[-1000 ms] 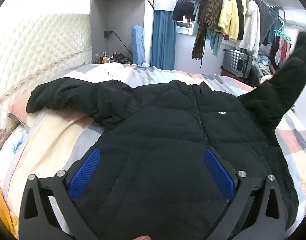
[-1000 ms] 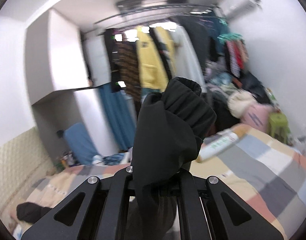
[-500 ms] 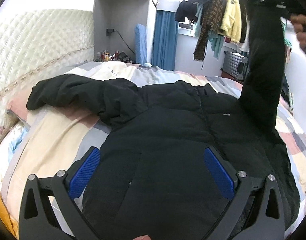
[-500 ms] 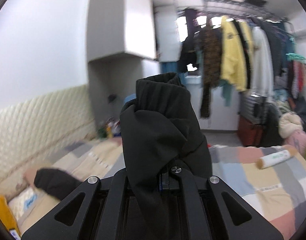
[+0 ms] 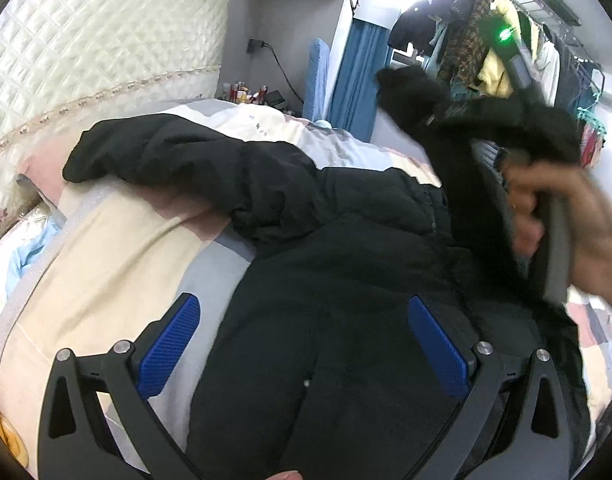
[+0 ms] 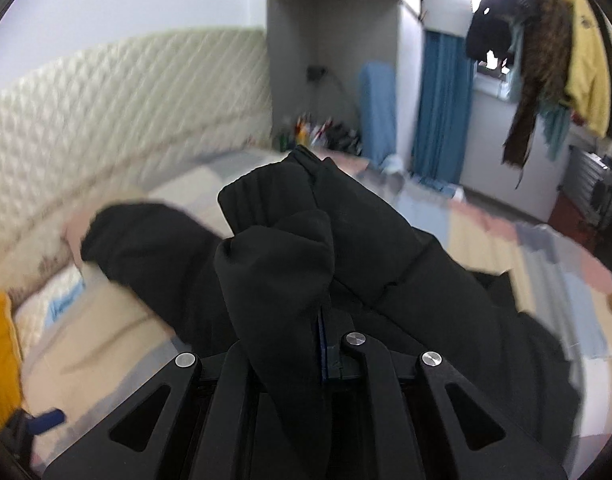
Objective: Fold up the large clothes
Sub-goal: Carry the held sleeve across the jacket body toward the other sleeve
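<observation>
Right gripper (image 6: 326, 344) fingers clamped on black jacket (image 5: 346, 280) sleeve cuff (image 6: 273, 248), raised over the jacket's chest on bed (image 5: 105, 260). Left gripper (image 5: 306, 344) fingers spread wide, empty, angled down over hem. Right hand (image 5: 566, 224) blurred; fingertips buried in fabric.

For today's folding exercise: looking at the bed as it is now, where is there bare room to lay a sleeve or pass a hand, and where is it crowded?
Free: the cream and grey quilt between the spread sleeve, the headboard and the jacket body. Crowded: the jacket's other side, where the right tongs hold the other sleeve above it. The left tongs hover open over the hem.
</observation>
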Demonstrator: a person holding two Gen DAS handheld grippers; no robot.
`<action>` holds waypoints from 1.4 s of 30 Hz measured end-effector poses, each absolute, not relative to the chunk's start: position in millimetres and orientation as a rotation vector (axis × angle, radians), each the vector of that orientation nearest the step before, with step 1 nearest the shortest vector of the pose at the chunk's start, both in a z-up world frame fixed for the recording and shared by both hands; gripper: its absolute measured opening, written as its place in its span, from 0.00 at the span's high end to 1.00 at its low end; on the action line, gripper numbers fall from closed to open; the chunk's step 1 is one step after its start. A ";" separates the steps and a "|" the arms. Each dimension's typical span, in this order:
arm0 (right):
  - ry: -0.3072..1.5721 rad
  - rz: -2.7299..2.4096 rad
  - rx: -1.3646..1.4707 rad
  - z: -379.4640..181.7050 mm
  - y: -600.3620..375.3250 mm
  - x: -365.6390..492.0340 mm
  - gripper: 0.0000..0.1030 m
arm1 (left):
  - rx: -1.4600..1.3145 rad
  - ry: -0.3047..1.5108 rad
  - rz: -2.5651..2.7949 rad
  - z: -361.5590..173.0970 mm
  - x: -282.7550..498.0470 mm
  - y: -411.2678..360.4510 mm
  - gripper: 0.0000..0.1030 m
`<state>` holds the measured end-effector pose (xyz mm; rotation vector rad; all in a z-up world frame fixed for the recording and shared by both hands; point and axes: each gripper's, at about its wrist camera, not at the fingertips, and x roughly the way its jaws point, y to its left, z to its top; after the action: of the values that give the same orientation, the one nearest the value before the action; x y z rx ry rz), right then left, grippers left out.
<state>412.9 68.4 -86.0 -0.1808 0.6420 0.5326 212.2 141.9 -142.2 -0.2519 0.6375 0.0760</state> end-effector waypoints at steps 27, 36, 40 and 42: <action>0.810 0.639 -0.267 -169.3 80.2 418.2 0.54 | -0.316 0.683 0.127 -161.9 244.1 164.8 0.00; 0.669 0.626 -0.220 -104.2 36.9 379.9 0.31 | -0.250 0.671 0.102 -155.6 238.8 145.9 0.00; 0.602 0.561 -0.178 -91.3 -6.1 366.5 0.30 | -0.230 0.669 0.086 -154.7 238.8 137.2 0.00; 0.583 0.508 -0.131 -90.3 -34.1 361.8 0.30 | -0.225 0.675 0.063 -155.0 239.5 130.6 0.00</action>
<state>361.8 -34.1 -90.3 -0.1307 0.5832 0.5082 239.5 130.6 -155.0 -0.2246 0.6747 0.0635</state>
